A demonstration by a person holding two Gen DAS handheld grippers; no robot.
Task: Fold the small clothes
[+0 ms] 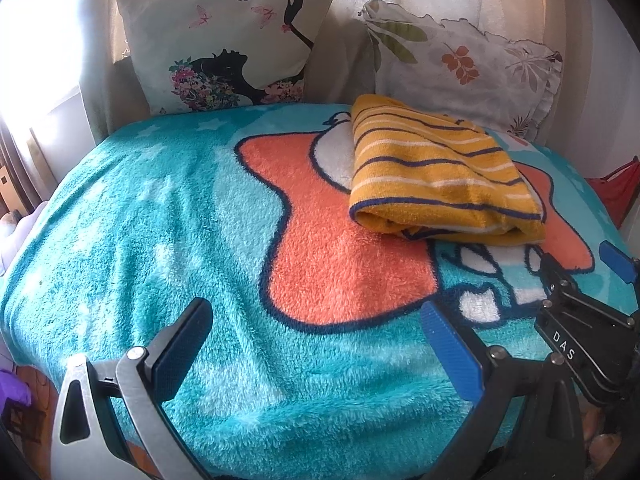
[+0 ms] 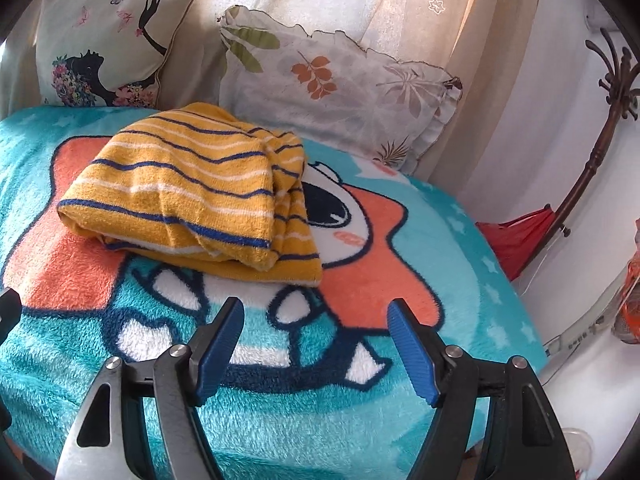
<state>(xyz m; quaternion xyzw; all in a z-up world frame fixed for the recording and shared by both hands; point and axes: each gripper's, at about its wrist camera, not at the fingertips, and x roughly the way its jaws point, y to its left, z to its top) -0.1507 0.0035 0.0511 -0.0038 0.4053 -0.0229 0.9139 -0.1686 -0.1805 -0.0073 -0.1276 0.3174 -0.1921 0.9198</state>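
A folded yellow garment (image 1: 436,176) with blue and white stripes lies on the teal cartoon blanket (image 1: 160,220), toward the back right. It also shows in the right wrist view (image 2: 192,192), ahead and left of my right gripper (image 2: 316,320). My left gripper (image 1: 316,320) is open and empty, low over the blanket's near part, well short of the garment. My right gripper is open and empty too, just in front of the garment's near edge. The right gripper's body shows at the right edge of the left wrist view (image 1: 580,320).
Two cushions lean against the curtain at the back: a butterfly-print one (image 1: 224,44) and a leaf-print one (image 1: 464,64). A coat stand (image 2: 596,140) and red cloth (image 2: 516,240) stand off the blanket's right edge. The blanket (image 2: 460,240) drops off at its right side.
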